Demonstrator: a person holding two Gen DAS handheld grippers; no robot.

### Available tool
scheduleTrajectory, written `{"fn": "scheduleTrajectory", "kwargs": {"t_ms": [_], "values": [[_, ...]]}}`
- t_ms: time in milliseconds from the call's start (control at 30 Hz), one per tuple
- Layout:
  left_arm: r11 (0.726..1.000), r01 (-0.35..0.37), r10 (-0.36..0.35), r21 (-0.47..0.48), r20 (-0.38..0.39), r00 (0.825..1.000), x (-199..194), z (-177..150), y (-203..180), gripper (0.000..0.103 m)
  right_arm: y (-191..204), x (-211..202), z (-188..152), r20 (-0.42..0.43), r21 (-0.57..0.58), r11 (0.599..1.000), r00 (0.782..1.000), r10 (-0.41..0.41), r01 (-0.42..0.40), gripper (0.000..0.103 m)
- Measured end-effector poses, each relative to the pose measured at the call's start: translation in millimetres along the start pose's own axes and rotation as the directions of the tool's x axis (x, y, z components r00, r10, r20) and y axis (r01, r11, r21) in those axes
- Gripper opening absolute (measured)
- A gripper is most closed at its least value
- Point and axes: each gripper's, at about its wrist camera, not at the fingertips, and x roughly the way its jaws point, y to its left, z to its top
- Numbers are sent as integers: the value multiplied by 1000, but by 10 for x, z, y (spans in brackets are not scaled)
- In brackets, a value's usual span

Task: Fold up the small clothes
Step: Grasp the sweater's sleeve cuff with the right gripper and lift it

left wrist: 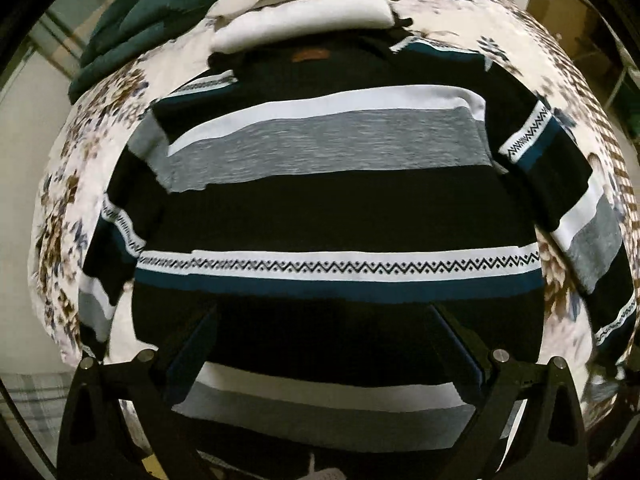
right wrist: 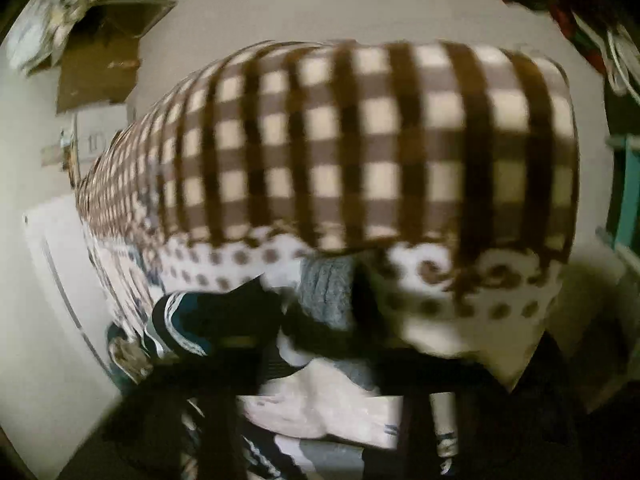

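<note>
Two black fingers of your left gripper (left wrist: 324, 344) stood wide apart above the hem of the striped sweater (left wrist: 332, 208), gripping nothing. That knit sweater lay spread flat on the floral bedcover (left wrist: 68, 184), its bands black, white, heathered grey and teal, with a zigzag trim across the body and both sleeves. Folded white cloth (left wrist: 304, 20) sat just beyond its collar, beside a dark green plush blanket (left wrist: 132, 20). Your right gripper (right wrist: 320, 412) was a dark blur near a bunched sleeve (right wrist: 192, 328) and a brown checked blanket (right wrist: 360, 144); I could not tell its opening.
</note>
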Motion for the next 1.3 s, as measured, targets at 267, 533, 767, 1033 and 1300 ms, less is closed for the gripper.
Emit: {"fn": "scheduleTrajectory", "kwargs": {"t_ms": [267,533,767,1033,1300], "values": [[999,1,-2,33,21,1000,20,-30,0,103,869,-824,-431,377,-541,790,923,-81,290,12],[999,-4,4,40,-3,1000,130,-123,63,103,-91,-448,-123,71,-275,946,985,-156,169,53],[1000,8,-8,4,-41,999,266,-149,161,103,-555,154,-62,-67,203,967,982,174,-157,62],[997,6,-10,-80,-56,998,343,-136,443,103,-441,370,-64,119,386,868,950,288,-311,12],[987,-5,-2,-162,-46,999,377,-146,960,103,706,-560,-52,244,-2,982,953,181,-187,8]]}}
